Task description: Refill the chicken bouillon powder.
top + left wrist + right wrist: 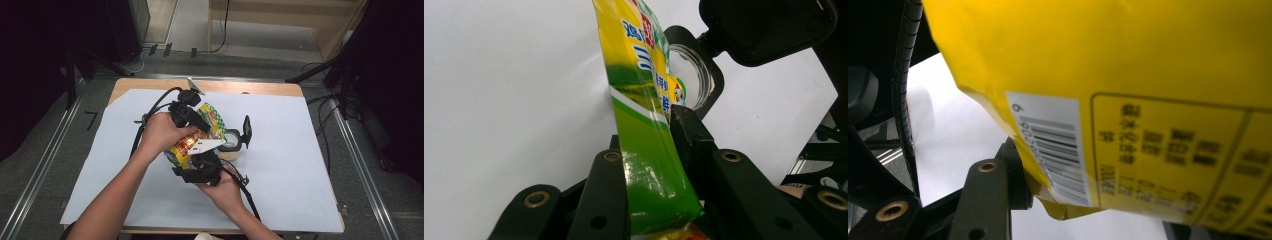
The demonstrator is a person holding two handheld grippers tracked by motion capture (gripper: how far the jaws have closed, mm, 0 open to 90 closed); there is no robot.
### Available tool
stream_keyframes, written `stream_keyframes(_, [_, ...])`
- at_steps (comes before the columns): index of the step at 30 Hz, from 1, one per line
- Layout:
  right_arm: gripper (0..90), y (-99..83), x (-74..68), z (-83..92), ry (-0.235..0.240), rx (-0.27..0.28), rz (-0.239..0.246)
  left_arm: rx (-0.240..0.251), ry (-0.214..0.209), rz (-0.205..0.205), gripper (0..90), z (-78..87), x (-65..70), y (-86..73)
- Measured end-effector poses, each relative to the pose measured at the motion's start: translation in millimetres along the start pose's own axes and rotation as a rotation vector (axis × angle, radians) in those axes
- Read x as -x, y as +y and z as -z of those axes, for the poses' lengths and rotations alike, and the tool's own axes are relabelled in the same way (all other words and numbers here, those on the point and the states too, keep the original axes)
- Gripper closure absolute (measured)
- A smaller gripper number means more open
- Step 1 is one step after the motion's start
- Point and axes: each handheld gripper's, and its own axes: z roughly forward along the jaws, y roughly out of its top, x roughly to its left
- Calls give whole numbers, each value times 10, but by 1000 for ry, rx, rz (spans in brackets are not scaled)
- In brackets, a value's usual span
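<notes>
I am holding the yellow-and-green packet [196, 137] up off the white sheet [280, 170] on the table [210, 86] — both hands are on it, one at each end. My left fingers [650, 165] are clamping its green end: in the left gripper view the packet is standing on edge between the two black fingers, pressed from both sides, and its long axis is running straight away from them toward the glass jar [691, 75] with the black flip lid [769, 27] beyond. My right fingers [1013, 185] are at the opposite, barcode end; one finger is lying against the packet's lower edge, but I cannot tell whether the pair is actually gripping it. In the high view the packet is slanting between the two grippers, its far end pointing toward the jar [231, 141] just beside it. So the left hand is the one steering, and I judge any tilt toward the jar mouth is turning on that lengthwise line.
</notes>
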Motion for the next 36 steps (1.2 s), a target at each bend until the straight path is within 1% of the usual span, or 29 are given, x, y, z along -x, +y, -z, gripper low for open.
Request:
stream_keyframes(6, [559,11,2,-4,20,15,-13,-6,11,-12,784,14,25,23])
stream_keyframes(10, [556,22,-4,-4,35,30,-16,-13,-1,-6,782,13,23,36])
stream_keyframes(14, [559,25,0,-7,35,30,-16,-16,-4,-2,781,10,18,47])
stream_keyframes(16, [558,31,-4,-6,36,31,-21,-23,-2,-5,780,13,19,55])
stream_keyframes(20, [558,41,-5,2,38,35,-17,-24,2,-9,778,23,30,68])
stream_keyframes(24, [558,47,3,13,39,36,-14,-19,-3,-4,777,28,28,75])
stream_keyframes(29, [555,73,-14,31,38,41,-18,-16,-5,-10,770,44,44,101])
stream_keyframes(33, [558,86,-10,42,38,48,-18,-18,5,-22,771,54,72,125])
stream_keyframes(36, [559,78,10,36,46,48,-28,-24,29,-34,771,41,96,133])
